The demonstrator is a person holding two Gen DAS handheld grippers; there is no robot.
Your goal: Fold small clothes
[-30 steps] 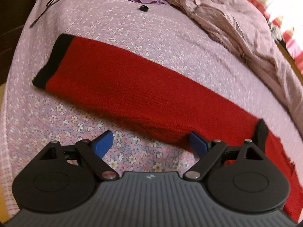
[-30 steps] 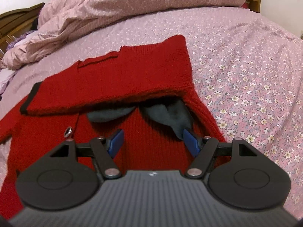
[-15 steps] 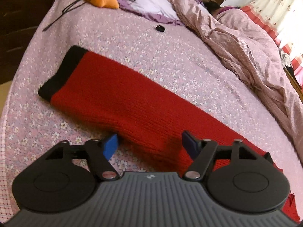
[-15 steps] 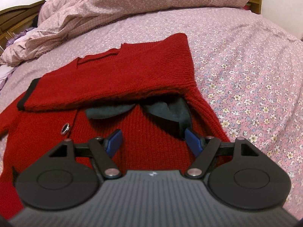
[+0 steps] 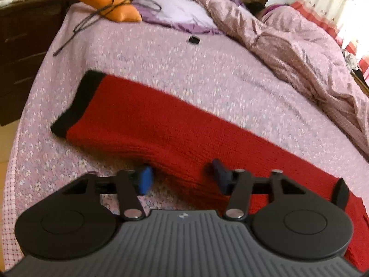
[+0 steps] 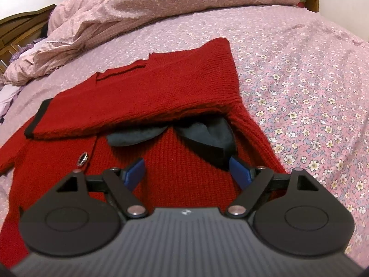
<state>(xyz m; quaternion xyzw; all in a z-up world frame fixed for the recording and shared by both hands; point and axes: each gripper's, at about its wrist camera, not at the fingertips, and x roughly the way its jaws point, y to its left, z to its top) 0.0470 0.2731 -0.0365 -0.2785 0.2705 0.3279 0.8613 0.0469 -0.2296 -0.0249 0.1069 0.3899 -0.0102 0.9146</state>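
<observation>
1. Bed [image 5: 161, 69], flowered pink cover, filling both views; rumpled quilt [image 5: 299, 64] bunched along the 1 to 3 o'clock edge in the left wrist view, at 11 to 12 o'clock in the right wrist view.
2. Red knit cardigan [image 6: 184, 173] lying flat on the cover, centre of the right wrist view. One sleeve already folded across the chest, black cuff [image 6: 38, 120] at 9 o'clock, dark collar [image 6: 207, 138] peeking out beneath, button [image 6: 82, 159] at 8 o'clock.
3. Other sleeve [image 5: 150, 127] stretched straight out in the left wrist view, running from 10 o'clock down to 4 o'clock, black cuff [image 5: 76, 106] at the far end.
4. Left gripper [image 5: 182, 177] low at 6 o'clock, astride the near edge of that sleeve, jaws just closing, knit between the pads but apparently not yet pinched; blur leaves contact uncertain.
5. Right gripper [image 6: 186, 173] hovering over the chest at 6 o'clock, jaws apart and just widening, nothing between them.
6. Step in hand, judged: pinching the outstretched sleeve to fold it over. Best done by biting both knit layers fully, not just the top one; lifting only clear of the cover; laying it parallel to the folded sleeve; steadying the body with the right side if it drags.
</observation>
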